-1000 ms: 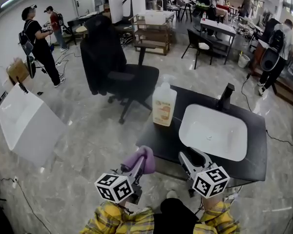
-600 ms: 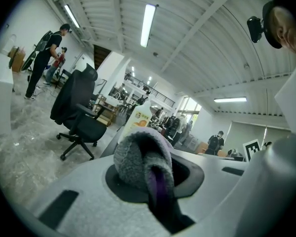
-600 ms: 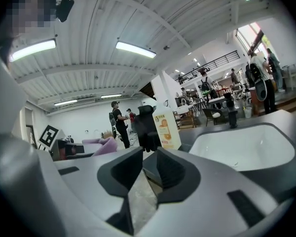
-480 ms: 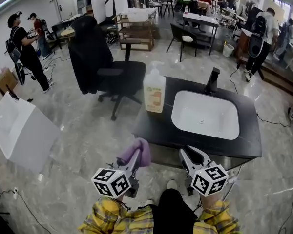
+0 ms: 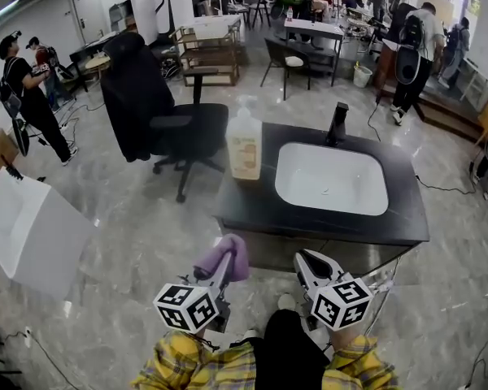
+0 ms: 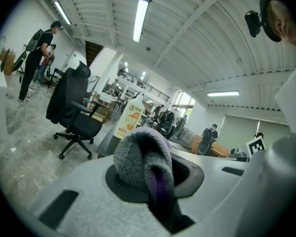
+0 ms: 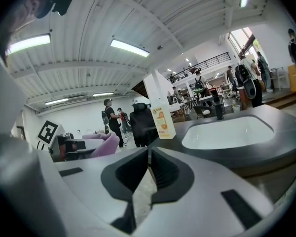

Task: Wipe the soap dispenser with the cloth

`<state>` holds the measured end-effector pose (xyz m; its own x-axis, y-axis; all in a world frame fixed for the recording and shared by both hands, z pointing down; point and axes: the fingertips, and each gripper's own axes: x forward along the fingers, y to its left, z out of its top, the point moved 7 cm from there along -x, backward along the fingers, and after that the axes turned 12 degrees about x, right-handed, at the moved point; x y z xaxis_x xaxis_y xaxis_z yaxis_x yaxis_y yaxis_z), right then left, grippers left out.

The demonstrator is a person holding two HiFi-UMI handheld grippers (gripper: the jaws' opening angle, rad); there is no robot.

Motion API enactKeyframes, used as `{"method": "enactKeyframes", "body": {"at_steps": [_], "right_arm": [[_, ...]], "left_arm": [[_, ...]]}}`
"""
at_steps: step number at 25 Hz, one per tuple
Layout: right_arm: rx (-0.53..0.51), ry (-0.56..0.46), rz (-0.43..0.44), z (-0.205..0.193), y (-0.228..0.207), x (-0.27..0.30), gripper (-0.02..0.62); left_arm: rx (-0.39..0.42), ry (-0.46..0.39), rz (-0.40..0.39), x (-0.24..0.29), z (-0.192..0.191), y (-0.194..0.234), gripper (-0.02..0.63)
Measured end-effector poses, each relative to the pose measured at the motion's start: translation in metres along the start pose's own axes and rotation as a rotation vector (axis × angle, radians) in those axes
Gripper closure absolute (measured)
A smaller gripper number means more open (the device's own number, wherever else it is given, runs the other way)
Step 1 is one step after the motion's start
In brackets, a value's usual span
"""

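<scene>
Head view: approach step, wiping judged not begun | left gripper (image 5: 222, 273) clamped on cloth (image 5: 228, 253) | right gripper (image 5: 307, 260) jaws just closing, together, nothing between | next: carry cloth to soap dispenser (image 5: 245, 149), well apart.

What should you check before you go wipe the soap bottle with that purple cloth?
1. Cloth gripped: ok. The left claw is clamped on the purple cloth.
2. Right claw free: ok. The right claw has just been closing. Its jaws are together with nothing between them.
3. Soap dispenser upright: ok. It stands on the black countertop, left of the sink.
4. Cloth at the dispenser: not ok. Both claws are short of the countertop's near edge.
5. Where the dispenser is dirty: cannot tell.
</scene>
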<state>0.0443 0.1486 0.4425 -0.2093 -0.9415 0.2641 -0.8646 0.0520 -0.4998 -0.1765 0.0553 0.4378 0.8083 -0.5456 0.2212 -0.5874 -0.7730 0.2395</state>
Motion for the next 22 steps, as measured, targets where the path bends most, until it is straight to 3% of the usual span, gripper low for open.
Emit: {"method": "enactKeyframes", "body": {"at_steps": [22], "right_arm": [[-0.049, 0.035, 0.022, -0.010, 0.027, 0.002, 0.589]], "left_arm": [[-0.028, -0.010, 0.015, -0.020, -0.009, 0.007, 0.557]]}}
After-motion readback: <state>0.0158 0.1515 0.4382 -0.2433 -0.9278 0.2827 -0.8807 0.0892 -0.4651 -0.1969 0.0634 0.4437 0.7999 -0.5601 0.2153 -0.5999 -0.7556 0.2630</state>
